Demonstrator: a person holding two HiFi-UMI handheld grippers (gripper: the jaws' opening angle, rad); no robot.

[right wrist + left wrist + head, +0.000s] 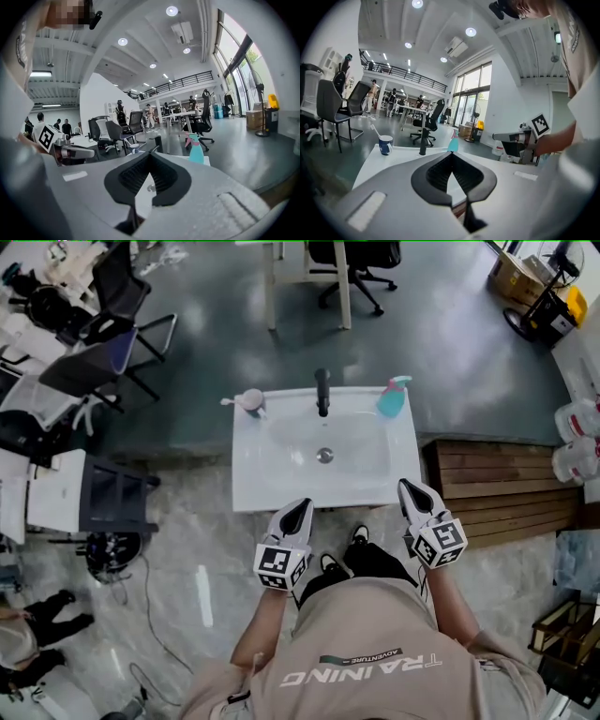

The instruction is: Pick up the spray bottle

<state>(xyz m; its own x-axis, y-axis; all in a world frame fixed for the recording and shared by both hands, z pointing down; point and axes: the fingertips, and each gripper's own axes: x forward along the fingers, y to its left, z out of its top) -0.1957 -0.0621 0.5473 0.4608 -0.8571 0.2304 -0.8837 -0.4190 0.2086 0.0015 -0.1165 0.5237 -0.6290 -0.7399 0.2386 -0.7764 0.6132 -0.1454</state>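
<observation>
A teal spray bottle (392,397) with a pink trigger stands upright on the back right corner of the white sink (258,479). It also shows beyond the jaw tips in the left gripper view (453,142) and to the right of them in the right gripper view (196,150). My left gripper (298,512) hovers at the sink's front edge, near its middle, shut with nothing in it (452,154). My right gripper (410,488) sits at the front right corner, also shut and empty (150,153). Both are well short of the bottle.
A black faucet (322,392) rises at the back centre of the sink, and a cup with a toothbrush (251,401) stands at the back left. A wooden pallet (502,486) lies to the right; office chairs (103,352) and a dark cabinet (112,495) to the left.
</observation>
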